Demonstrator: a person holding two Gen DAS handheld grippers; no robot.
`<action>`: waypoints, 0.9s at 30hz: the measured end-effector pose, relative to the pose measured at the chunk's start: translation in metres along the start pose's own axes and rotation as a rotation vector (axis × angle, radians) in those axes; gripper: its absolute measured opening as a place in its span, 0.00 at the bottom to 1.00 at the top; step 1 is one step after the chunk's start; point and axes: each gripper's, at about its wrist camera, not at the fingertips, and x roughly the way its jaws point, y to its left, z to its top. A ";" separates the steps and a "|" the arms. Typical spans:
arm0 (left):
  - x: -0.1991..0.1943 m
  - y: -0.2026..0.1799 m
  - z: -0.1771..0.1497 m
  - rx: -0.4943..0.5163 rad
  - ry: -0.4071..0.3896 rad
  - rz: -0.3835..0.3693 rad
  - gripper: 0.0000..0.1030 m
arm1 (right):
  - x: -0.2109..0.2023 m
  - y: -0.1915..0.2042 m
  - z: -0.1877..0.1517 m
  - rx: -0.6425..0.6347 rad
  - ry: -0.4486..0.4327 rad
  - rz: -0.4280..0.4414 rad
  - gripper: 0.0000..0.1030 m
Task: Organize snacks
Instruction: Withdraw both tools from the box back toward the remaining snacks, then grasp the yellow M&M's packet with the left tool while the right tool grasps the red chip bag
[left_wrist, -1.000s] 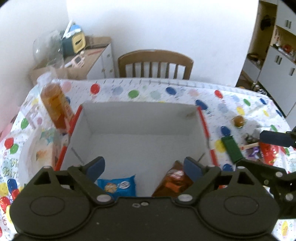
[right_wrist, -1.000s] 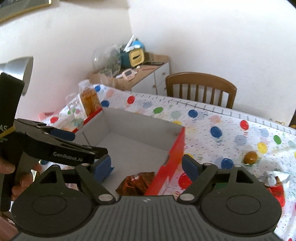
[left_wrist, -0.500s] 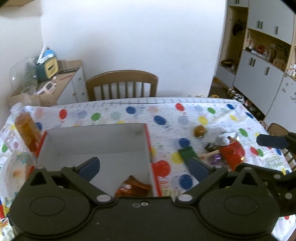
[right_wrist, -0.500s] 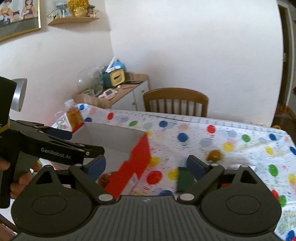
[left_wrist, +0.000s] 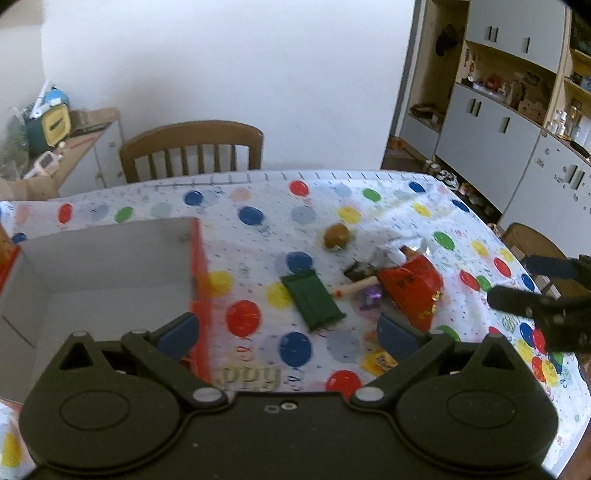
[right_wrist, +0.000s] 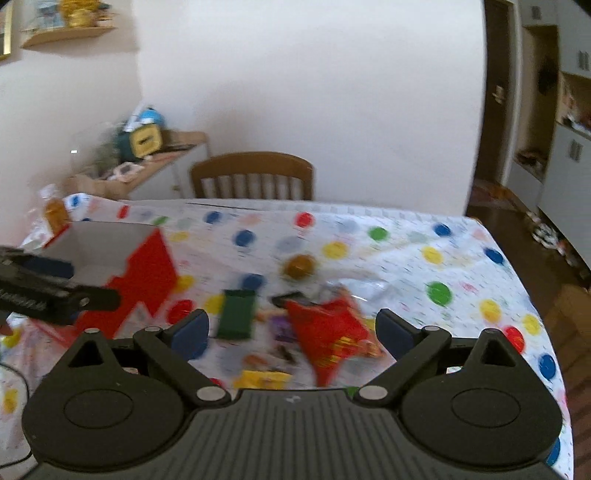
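Hovering above the table (left_wrist: 369, 184), the left gripper (left_wrist: 288, 332) points down and forward at the spotted cloth. Its two blue fingers (left_wrist: 177, 332) are spread wide apart and hold nothing. One finger hangs over the red edge of the box (left_wrist: 110, 266), and the other hangs near the red bag (left_wrist: 410, 288).

The right gripper (right_wrist: 291, 328) is up in the air too, tilted down at the snacks. Its blue fingers (right_wrist: 393, 328) are also spread wide with nothing between them. In the left view it pokes in from the right side, over the right edge of the table.

The box sits at the left side of the table, with white walls inside and red outside. What is in it cannot be seen well from here.

The snacks lie in a loose pile in the middle of the table, to the right of the box. The green bar (left_wrist: 312, 299) lies flat, nearest the box but apart from it. The red bag lies just right of it, with a little purple sweet (left_wrist: 369, 295) and a stick (left_wrist: 354, 287) between them. A round brown snack (left_wrist: 335, 236) sits alone, closer to the far edge. A yellow pack (right_wrist: 264, 378) lies close to the near edge.

A wooden chair (left_wrist: 192, 151) stands behind the far edge of the table.
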 end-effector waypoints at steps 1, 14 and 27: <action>0.004 -0.005 -0.001 0.004 0.005 -0.002 0.99 | 0.003 -0.009 -0.002 0.013 0.008 -0.007 0.95; 0.062 -0.059 -0.023 0.064 0.098 -0.061 0.97 | 0.051 -0.064 -0.009 0.083 0.107 -0.052 0.95; 0.107 -0.089 -0.038 0.084 0.172 -0.086 0.84 | 0.112 -0.055 -0.008 -0.023 0.204 0.018 0.95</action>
